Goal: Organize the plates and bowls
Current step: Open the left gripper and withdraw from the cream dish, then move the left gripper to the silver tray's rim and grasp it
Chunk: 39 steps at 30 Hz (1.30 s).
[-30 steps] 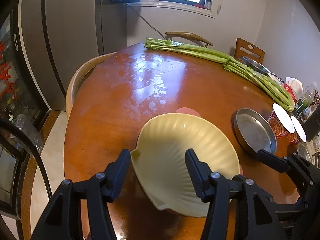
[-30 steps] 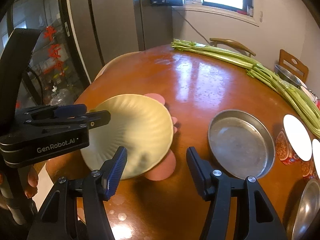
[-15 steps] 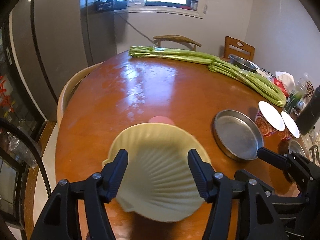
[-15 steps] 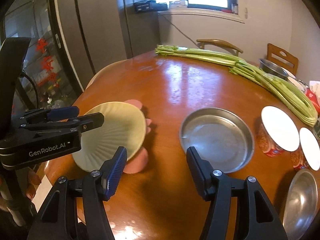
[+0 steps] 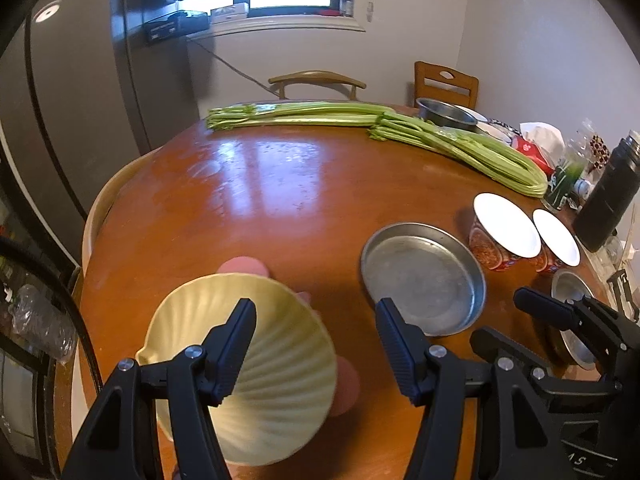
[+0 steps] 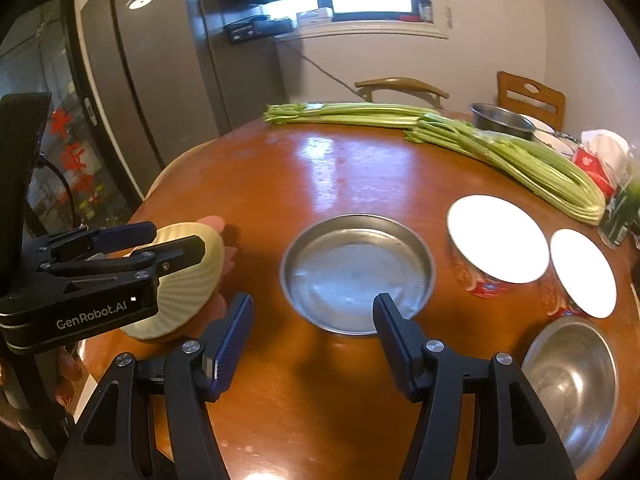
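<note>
- long green celery stalks (image 5: 400, 128) lying across the far side of the glossy brown wooden surface (image 5: 260, 200)
- two red paper cups with white lids (image 6: 496, 248)
- black flask (image 5: 608, 196) at the right edge

Both cameras sat on the grippers, above the near edge of the table (image 5: 280, 184) and tilted down across it toward the window wall. The left view looked over its fingers at the shell plate (image 5: 256, 360) close below, with the right gripper (image 5: 532, 320) at its lower right. The right view stood further right, over the steel pan (image 6: 356, 272), with the left gripper (image 6: 160, 240) at its left edge. Both shared the plate, pan, celery (image 5: 400, 124) and cups.
</note>
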Motion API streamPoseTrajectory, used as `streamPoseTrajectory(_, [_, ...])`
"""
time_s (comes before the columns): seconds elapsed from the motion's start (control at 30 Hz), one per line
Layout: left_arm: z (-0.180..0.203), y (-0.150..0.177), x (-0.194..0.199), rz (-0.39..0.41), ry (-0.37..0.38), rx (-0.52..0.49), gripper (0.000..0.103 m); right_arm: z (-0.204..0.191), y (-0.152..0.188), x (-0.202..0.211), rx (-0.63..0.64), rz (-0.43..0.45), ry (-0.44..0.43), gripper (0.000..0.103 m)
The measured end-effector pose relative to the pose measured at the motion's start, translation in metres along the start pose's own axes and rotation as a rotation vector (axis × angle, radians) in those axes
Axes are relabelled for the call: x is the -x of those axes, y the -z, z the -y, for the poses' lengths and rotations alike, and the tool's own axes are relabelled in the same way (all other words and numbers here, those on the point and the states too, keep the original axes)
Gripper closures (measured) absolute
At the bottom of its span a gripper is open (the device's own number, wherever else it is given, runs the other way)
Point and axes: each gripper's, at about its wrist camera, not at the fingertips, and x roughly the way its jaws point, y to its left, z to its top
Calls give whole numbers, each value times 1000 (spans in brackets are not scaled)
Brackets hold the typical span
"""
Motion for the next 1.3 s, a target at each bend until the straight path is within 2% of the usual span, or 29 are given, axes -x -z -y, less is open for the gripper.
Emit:
streamPoseTrajectory(0.37, [25,-13,-17,-22,19,-49,41,36,-4,-6,-91,-25,25,39])
streamPoseTrajectory(0.8, [38,-23,-49,-85,11,-92,38,50,-8,-22,-132,-56,40,39])
streamPoseTrajectory(0.83, [40,-24,-52,-91,12,-97,38,51,-8,-25,-141,-64,38,36])
streamPoseTrajectory(0.87, [42,-26,-55,-97,14,-102,38,53,-8,-28,-158,-74,27,27])
streamPoseTrajectory(0.9, [43,-27,-59,-104,14,-110,38,56,-7,-31,-180,-87,10,25])
streamPoseTrajectory(0.97, [45,-30,-66,-116,-1,-127,38,60,-6,-36,-200,-105,-2,25])
streamPoseTrajectory(1.3, [46,-39,-97,-179,3,-124,38,62,-9,-52,-204,-124,58,25])
